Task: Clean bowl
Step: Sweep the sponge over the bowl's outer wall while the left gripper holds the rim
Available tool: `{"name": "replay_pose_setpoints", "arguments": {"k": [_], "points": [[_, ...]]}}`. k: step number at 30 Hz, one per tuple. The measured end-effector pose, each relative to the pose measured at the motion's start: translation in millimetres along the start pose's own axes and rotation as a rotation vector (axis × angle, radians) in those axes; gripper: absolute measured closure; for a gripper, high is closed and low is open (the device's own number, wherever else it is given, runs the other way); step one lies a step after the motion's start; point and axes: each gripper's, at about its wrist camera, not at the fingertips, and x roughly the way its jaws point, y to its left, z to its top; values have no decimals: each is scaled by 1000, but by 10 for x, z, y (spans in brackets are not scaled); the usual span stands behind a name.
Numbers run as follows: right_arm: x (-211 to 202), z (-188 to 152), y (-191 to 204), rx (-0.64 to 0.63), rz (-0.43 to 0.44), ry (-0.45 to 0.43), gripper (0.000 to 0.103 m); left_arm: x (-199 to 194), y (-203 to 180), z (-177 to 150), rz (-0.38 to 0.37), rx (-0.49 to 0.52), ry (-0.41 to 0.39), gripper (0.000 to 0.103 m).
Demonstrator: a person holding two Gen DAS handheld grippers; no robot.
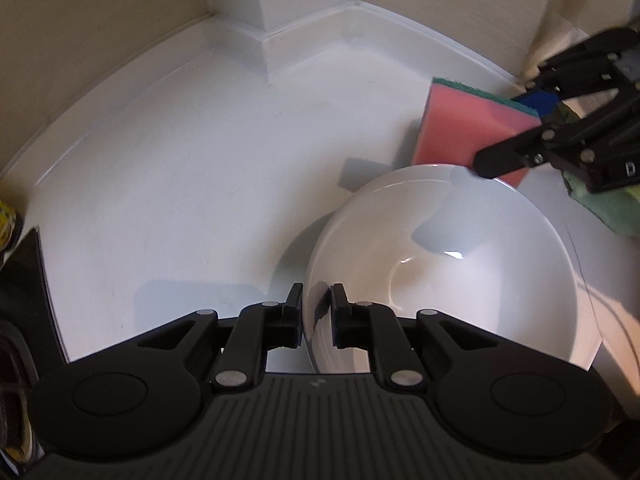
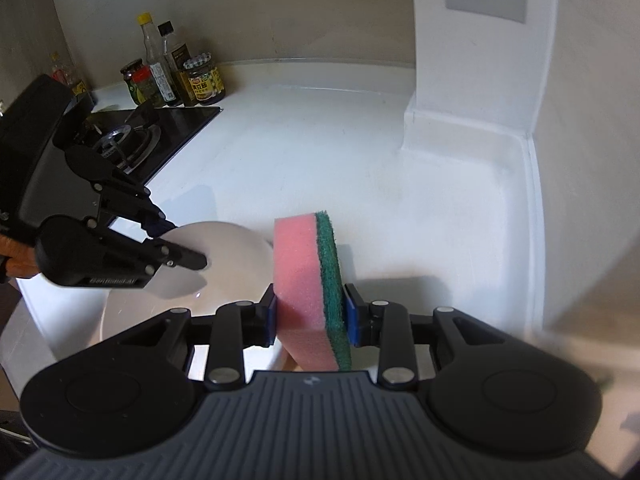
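A white bowl (image 1: 460,264) is held tilted above the white counter. My left gripper (image 1: 316,312) is shut on the bowl's near rim, one finger inside and one outside. My right gripper (image 2: 311,316) is shut on a pink sponge (image 2: 300,280) with a green scouring side, held upright just beyond the bowl's far rim. In the left wrist view the sponge (image 1: 468,132) and the right gripper (image 1: 520,132) show at the upper right. In the right wrist view the bowl (image 2: 224,264) and the left gripper (image 2: 180,244) show at the left.
The white counter (image 2: 320,152) ends at a wall with a boxed column (image 2: 472,80). A black gas hob (image 2: 132,136) lies at the left, with several sauce bottles and jars (image 2: 176,76) behind it. A green cloth (image 1: 608,208) lies at the right edge.
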Motion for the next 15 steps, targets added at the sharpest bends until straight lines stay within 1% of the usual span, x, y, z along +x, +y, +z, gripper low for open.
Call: {"name": "replay_pose_setpoints", "arguments": {"k": [3, 4, 7, 10, 15], "points": [[30, 20, 24, -4, -2, -1, 75, -48, 52, -51, 22, -145, 25, 91], [31, 14, 22, -1, 2, -4, 75, -82, 56, -90, 33, -192, 22, 92], [30, -5, 14, 8, 4, -11, 75, -141, 45, -189, 50, -274, 32, 93], [35, -4, 14, 17, 0, -15, 75, -139, 18, -281, 54, -301, 50, 94], [32, -16, 40, 20, 7, -21, 75, -162, -14, -322, 42, -293, 32, 96]]}}
